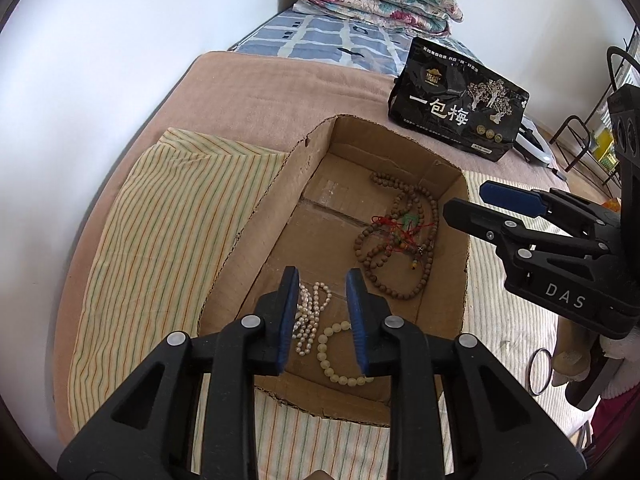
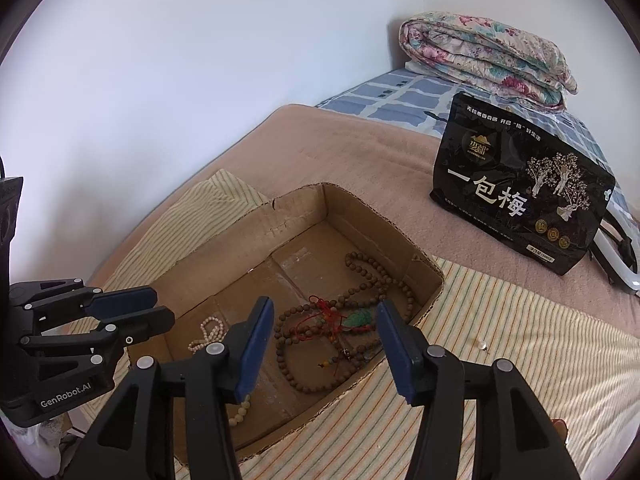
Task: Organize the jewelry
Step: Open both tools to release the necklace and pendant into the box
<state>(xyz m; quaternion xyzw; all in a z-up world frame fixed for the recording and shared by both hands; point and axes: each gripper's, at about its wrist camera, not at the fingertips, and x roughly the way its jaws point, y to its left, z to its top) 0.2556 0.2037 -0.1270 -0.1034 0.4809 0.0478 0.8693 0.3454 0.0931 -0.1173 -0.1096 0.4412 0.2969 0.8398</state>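
An open cardboard box (image 1: 316, 148) sits on a striped cloth. Inside lie a long brown wooden bead necklace (image 1: 400, 240) tangled with a red cord and green pendant (image 1: 408, 220), a white pearl strand (image 1: 310, 316) and a cream bead bracelet (image 1: 332, 356). My left gripper (image 1: 323, 276) hangs open over the box's near end; the pearl strand lies on the floor below its gap, untouched. My right gripper (image 2: 325, 303) stands open above the brown beads (image 2: 360, 276) and pendant (image 2: 360, 318), holding nothing. A small pearl stud (image 2: 481, 345) lies on the cloth outside the box.
A black snack bag (image 2: 516, 192) stands on the pink blanket (image 2: 352, 152) beyond the box. A folded floral quilt (image 2: 488, 52) lies at the bed's far end by the white wall. A thin dark ring (image 1: 538, 372) rests on the striped cloth (image 1: 160, 220) at right. A metal rack (image 1: 592, 144) stands far right.
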